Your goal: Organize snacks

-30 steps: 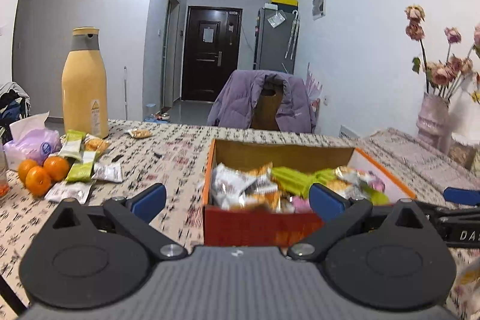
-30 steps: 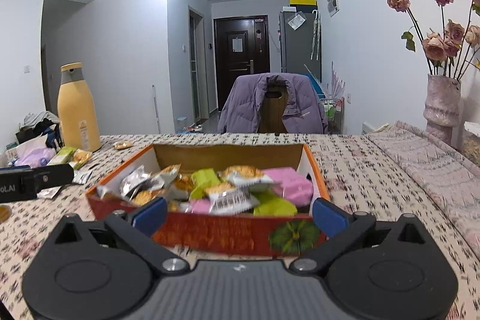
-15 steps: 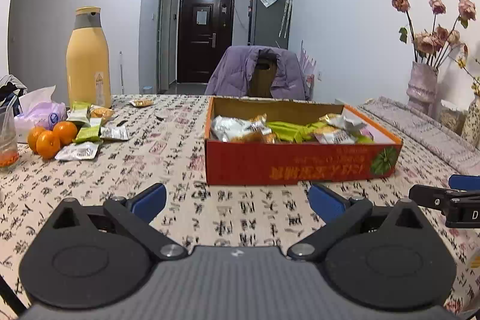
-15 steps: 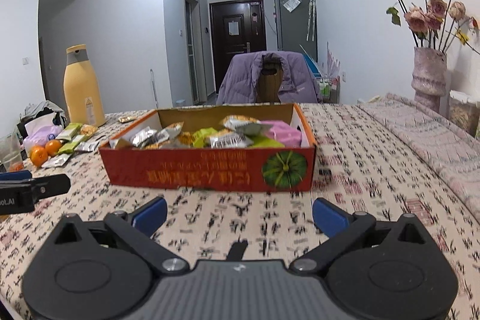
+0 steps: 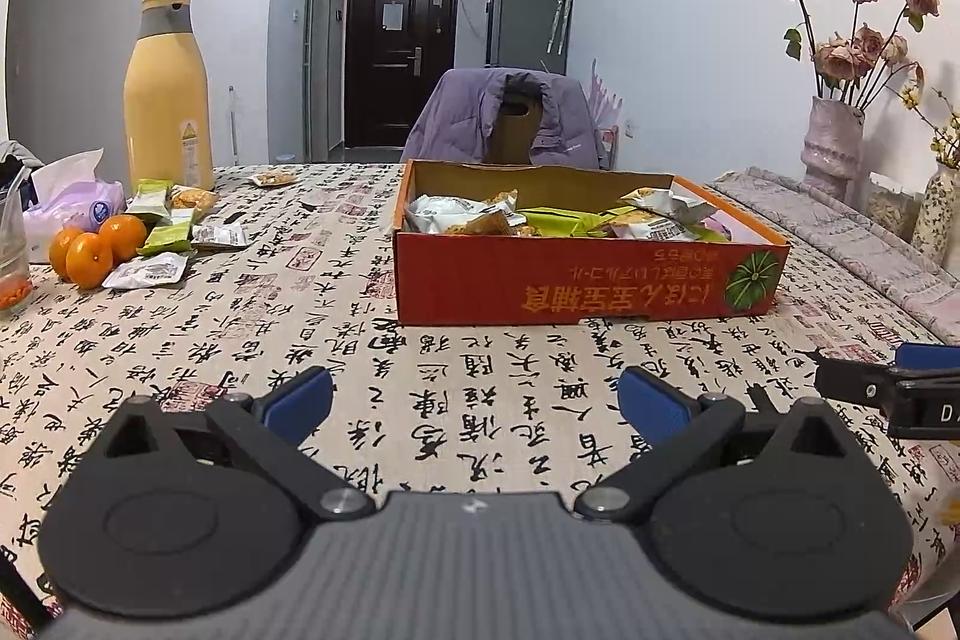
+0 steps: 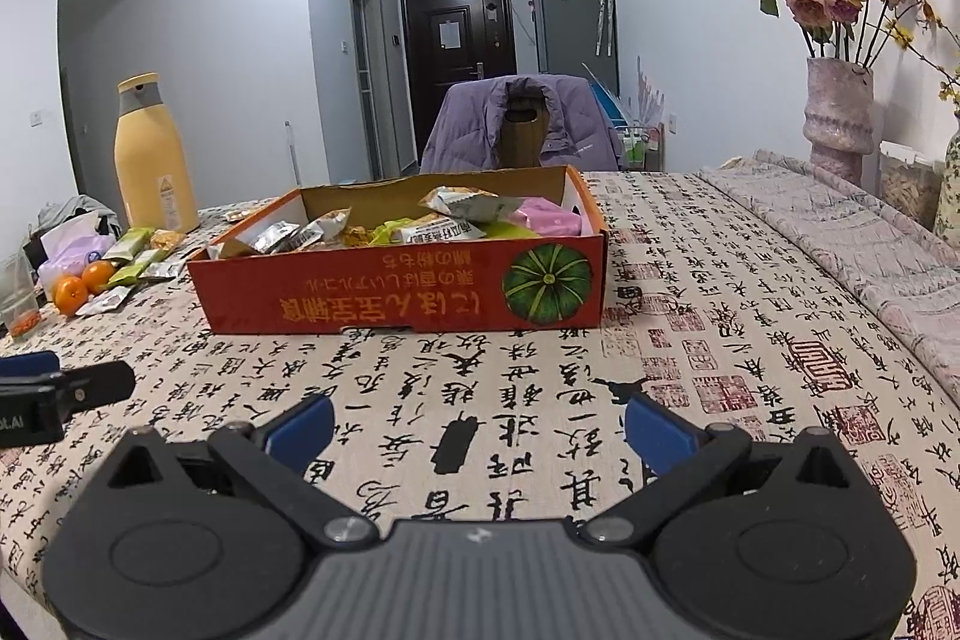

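Your left gripper [image 5: 474,394] and right gripper [image 6: 477,421] both stand wide apart and hold nothing, low over the tablecloth [image 5: 300,292]. The box [image 5: 576,274] of snacks lies straight ahead, its long side across your view. Loose packets [image 5: 168,244] remain far left, nearer your left gripper.

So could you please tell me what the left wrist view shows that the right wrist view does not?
Only the left wrist view shows the loose snack packet lying far back on the table, and the right claw at its edge. Only the right wrist view shows the pink packet clearly, and the left claw. Both show the red cardboard box, tall yellow bottle and orange tangerines.
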Demonstrator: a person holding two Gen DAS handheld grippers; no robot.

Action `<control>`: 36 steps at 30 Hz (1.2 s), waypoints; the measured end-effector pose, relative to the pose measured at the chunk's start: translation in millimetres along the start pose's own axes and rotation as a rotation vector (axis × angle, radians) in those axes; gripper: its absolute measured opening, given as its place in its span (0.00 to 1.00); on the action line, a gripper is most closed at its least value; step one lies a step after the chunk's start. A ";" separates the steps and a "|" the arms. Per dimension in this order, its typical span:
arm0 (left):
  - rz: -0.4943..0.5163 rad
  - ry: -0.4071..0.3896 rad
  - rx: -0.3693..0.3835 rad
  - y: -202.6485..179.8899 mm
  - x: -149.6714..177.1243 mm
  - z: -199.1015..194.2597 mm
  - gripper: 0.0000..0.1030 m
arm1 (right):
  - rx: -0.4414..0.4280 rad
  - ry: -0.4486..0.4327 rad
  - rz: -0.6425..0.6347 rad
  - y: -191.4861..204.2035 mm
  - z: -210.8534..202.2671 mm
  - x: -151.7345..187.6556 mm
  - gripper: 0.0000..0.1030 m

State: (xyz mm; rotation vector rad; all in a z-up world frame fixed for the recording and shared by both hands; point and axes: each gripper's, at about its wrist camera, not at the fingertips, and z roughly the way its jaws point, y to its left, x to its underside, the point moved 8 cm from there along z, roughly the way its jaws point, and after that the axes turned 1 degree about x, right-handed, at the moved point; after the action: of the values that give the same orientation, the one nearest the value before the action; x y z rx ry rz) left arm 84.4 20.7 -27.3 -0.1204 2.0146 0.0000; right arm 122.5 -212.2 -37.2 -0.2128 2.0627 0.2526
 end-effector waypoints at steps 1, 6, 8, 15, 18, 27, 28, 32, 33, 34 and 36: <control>0.001 0.000 0.000 -0.8 0.0 -0.1 1.00 | 0.000 0.000 0.000 -0.2 -0.3 0.0 1.00; 0.003 0.001 0.002 -3.0 0.5 -0.1 1.00 | 0.000 0.003 0.001 -0.8 -0.2 0.2 1.00; 0.003 0.002 0.002 -3.2 0.5 0.0 1.00 | -0.001 0.006 0.002 -1.1 -0.1 1.1 1.00; 0.004 0.001 0.003 -4.6 0.9 0.6 1.00 | -0.002 0.008 0.001 -1.4 0.2 1.4 1.00; 0.003 0.003 0.003 -5.2 1.2 0.8 1.00 | -0.001 0.008 0.002 -1.4 0.3 1.5 1.00; 0.004 0.001 0.006 -5.7 1.8 1.0 1.00 | -0.002 0.008 0.002 -1.4 0.2 1.5 1.00; 0.004 0.002 0.005 -5.8 1.7 1.0 1.00 | -0.002 0.009 0.001 -1.3 0.3 1.5 1.00; 0.004 0.002 0.007 -5.7 1.6 1.0 1.00 | -0.001 0.008 0.002 -1.3 0.3 1.4 1.00; 0.004 0.002 0.007 -5.7 1.7 1.1 1.00 | -0.002 0.008 0.002 -1.2 0.3 1.3 1.00; 0.005 0.002 0.007 -5.4 1.7 0.8 1.00 | -0.002 0.009 0.002 -1.3 0.2 1.5 1.00; 0.006 0.001 0.007 -5.8 1.5 0.8 1.00 | -0.002 0.009 0.002 -1.2 0.3 1.3 1.00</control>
State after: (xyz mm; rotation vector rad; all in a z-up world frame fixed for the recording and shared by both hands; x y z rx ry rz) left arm 85.0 14.9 -28.7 -0.1098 2.0162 -0.0026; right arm 122.4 -213.4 -38.5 -0.2133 2.0713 0.2552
